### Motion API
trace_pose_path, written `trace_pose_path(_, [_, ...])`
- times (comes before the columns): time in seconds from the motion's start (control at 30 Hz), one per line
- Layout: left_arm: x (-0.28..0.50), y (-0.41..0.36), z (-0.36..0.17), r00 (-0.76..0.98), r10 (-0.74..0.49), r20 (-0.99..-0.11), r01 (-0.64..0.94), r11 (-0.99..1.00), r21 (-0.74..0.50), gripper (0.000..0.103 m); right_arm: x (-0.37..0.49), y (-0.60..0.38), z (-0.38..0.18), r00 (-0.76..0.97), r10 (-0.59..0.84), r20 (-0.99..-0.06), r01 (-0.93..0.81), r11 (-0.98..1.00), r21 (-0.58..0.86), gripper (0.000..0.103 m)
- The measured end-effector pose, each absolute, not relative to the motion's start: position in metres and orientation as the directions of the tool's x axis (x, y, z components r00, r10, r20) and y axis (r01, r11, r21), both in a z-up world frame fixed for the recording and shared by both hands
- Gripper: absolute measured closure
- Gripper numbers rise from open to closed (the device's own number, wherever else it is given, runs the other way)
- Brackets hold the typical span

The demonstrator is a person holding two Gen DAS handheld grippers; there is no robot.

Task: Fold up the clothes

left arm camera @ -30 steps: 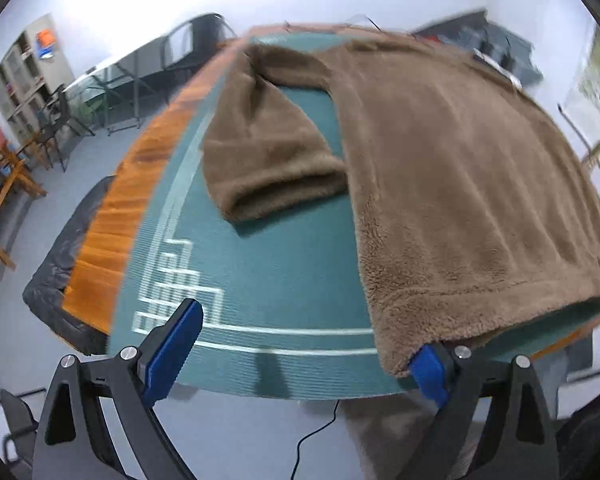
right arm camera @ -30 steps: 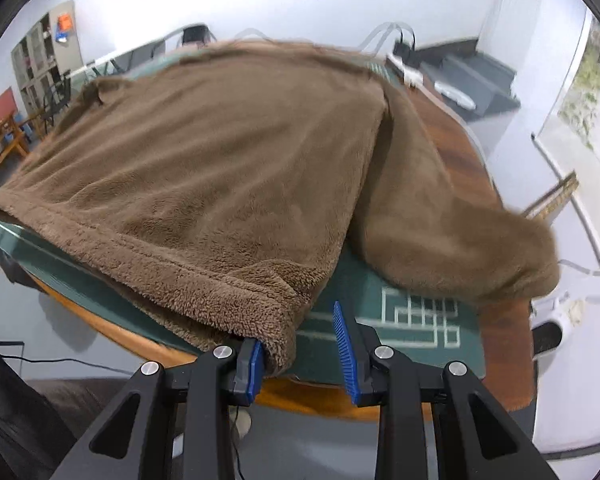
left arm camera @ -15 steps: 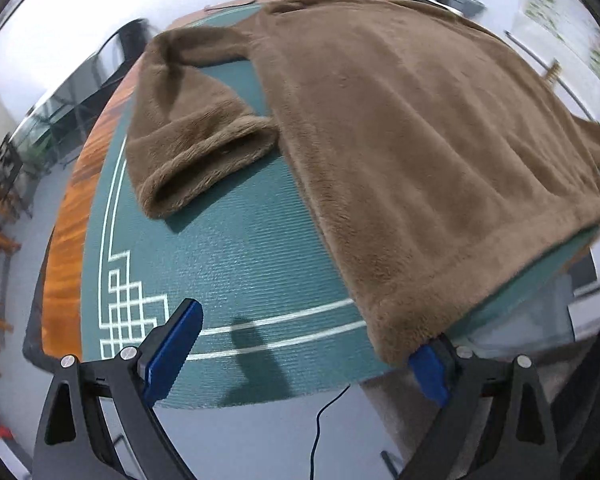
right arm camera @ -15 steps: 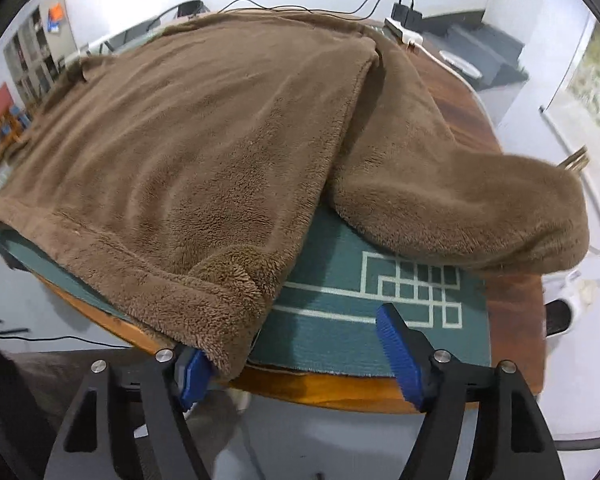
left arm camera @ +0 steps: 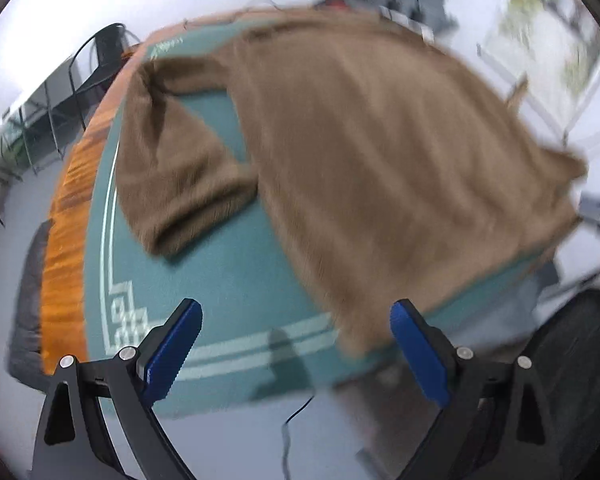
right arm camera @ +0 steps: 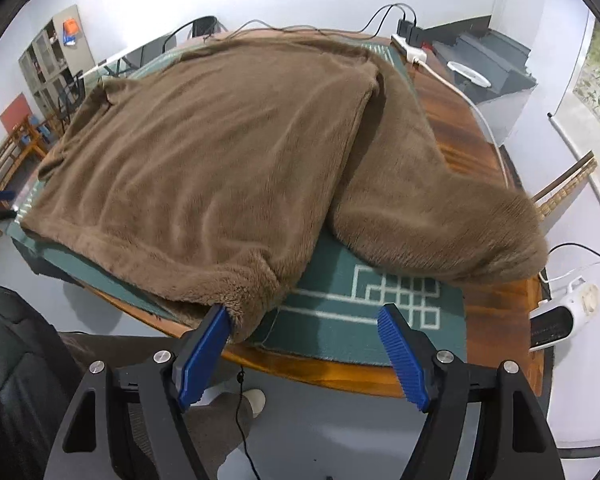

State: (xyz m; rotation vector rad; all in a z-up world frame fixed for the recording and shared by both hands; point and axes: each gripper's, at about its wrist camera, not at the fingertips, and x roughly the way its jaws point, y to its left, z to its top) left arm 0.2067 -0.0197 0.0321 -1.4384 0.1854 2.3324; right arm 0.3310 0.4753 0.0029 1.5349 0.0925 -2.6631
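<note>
A brown fleece sweater (left arm camera: 372,168) lies spread flat on a green mat (left arm camera: 236,280) on a wooden table; it also shows in the right wrist view (right arm camera: 220,160). Its left sleeve (left arm camera: 172,184) lies folded on the mat, its right sleeve (right arm camera: 440,208) reaches toward the table's right edge. My left gripper (left arm camera: 296,344) is open and empty, just off the hem's left corner. My right gripper (right arm camera: 304,344) is open; its left finger (right arm camera: 208,344) touches the hem's right corner, which hangs over the table edge.
The wooden table edge (right arm camera: 340,372) runs just in front of both grippers. A power strip and cables (right arm camera: 412,48) lie at the far right of the table. A white heater (right arm camera: 564,312) stands on the floor at right. Chairs (left arm camera: 100,64) stand beyond the table.
My right gripper opened and let go of the hem's right corner. My left gripper came off the hem's left corner and stands open. The sweater settled flat.
</note>
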Motion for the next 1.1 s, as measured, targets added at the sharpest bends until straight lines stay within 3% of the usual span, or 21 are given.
trace_pose_path(0.17, [0.159,0.011,0.038,-0.425,0.343,-0.838,-0.382,-0.907,-0.177,0.005,0.313,0.478,0.028,-0.576,-0.021,-0.817,0.007,-1.0,0.021,0.025])
trace_pose_path(0.4, [0.136,0.067,0.002,-0.381,0.283,-0.88,-0.464,-0.882,-0.082,0.005,0.237,0.421,0.014,-0.579,-0.15,-0.802,0.028,-0.986,0.164,0.025])
trace_pose_path(0.53, [0.145,0.072,-0.016,-0.36,0.24,-0.902,-0.504,-0.863,-0.029,0.005,0.219,0.373,-0.019,-0.469,-0.178,-0.865,0.181,-0.978,0.103,0.025])
trace_pose_path(0.63, [0.153,0.062,-0.023,-0.362,0.235,-0.902,-0.515,-0.857,-0.017,0.005,0.231,0.363,-0.045,-0.413,-0.097,-0.905,0.255,-0.967,-0.013,0.024])
trace_pose_path(0.7, [0.159,0.056,-0.029,-0.363,0.232,-0.902,-0.522,-0.853,-0.009,0.005,0.247,0.371,-0.053,-0.416,-0.079,-0.906,0.282,-0.958,-0.046,0.019])
trace_pose_path(0.77, [0.164,0.049,-0.034,-0.365,0.229,-0.903,-0.529,-0.849,-0.001,0.004,0.259,0.385,-0.057,-0.422,-0.07,-0.904,0.267,-0.962,-0.05,0.004])
trace_pose_path(0.8, [0.167,0.046,-0.037,-0.365,0.227,-0.903,-0.532,-0.846,0.003,0.004,0.261,0.388,-0.058,-0.424,-0.072,-0.903,0.261,-0.964,-0.046,0.001])
trace_pose_path(1.1, [0.161,0.043,-0.041,-0.306,0.222,-0.926,-0.568,-0.823,-0.009,0.001,0.259,0.393,-0.062,-0.389,-0.078,-0.918,0.253,-0.967,-0.025,0.001])
